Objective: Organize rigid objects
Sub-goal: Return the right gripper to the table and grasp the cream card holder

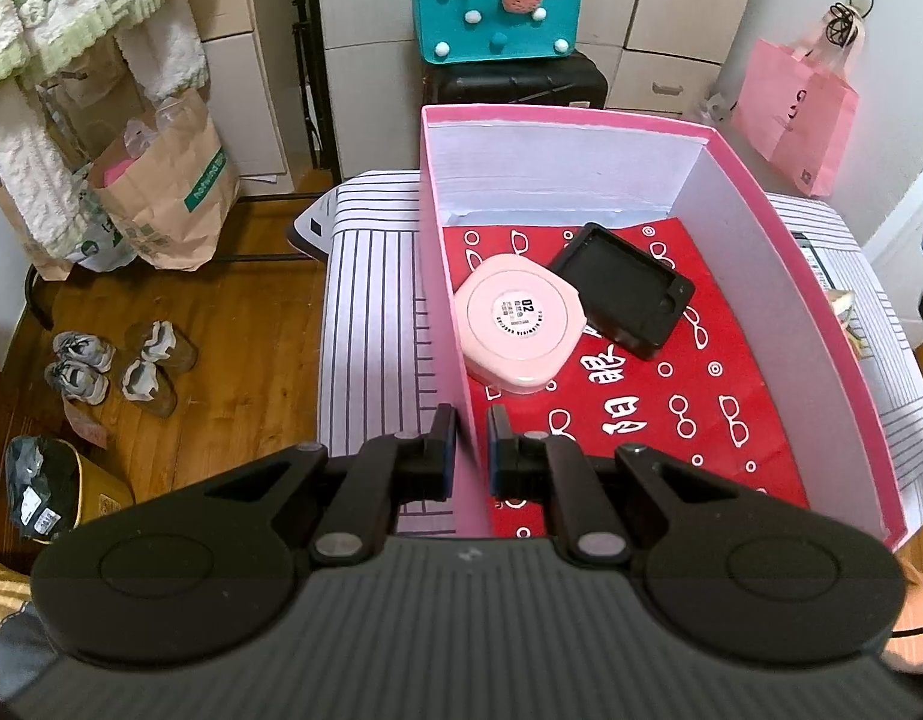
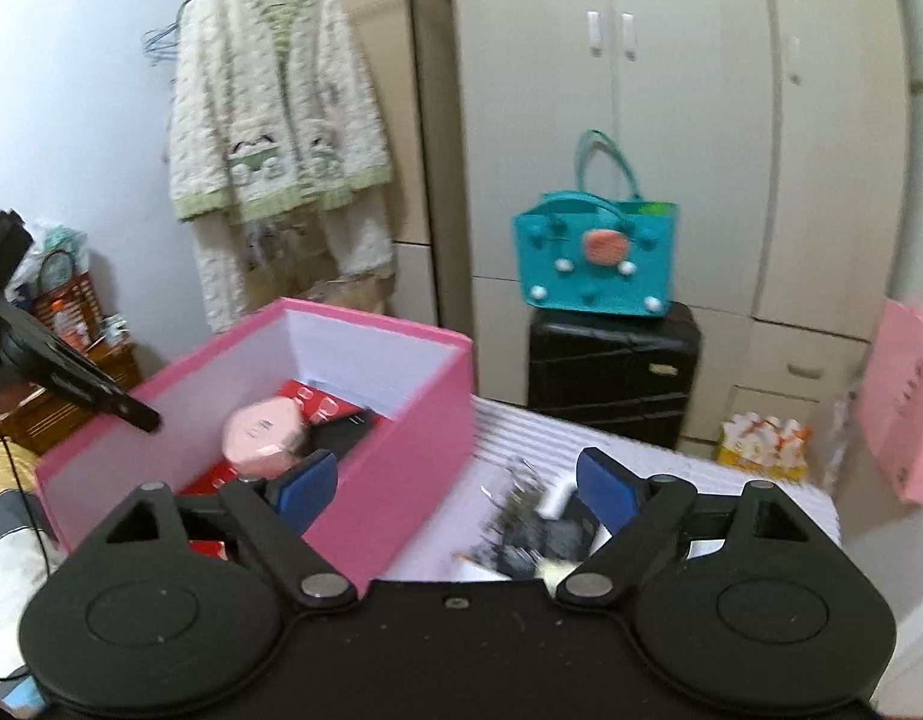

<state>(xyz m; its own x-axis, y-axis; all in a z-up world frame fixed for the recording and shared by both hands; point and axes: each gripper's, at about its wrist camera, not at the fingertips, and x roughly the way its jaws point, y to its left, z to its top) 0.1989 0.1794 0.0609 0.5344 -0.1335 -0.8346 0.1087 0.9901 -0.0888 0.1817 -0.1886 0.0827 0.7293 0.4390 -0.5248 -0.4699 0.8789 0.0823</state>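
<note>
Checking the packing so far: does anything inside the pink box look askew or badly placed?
Yes. In the pink box, the black tray lies turned at an angle to the walls, and the pink round case overlaps its near corner, so the two are not set apart or squared up. Nothing looks spilled or damaged.

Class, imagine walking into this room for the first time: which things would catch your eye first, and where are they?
The big pink box on the striped table, holding a pink case and a black tray on red paper. Behind it, a teal bag sits on a black suitcase.
</note>
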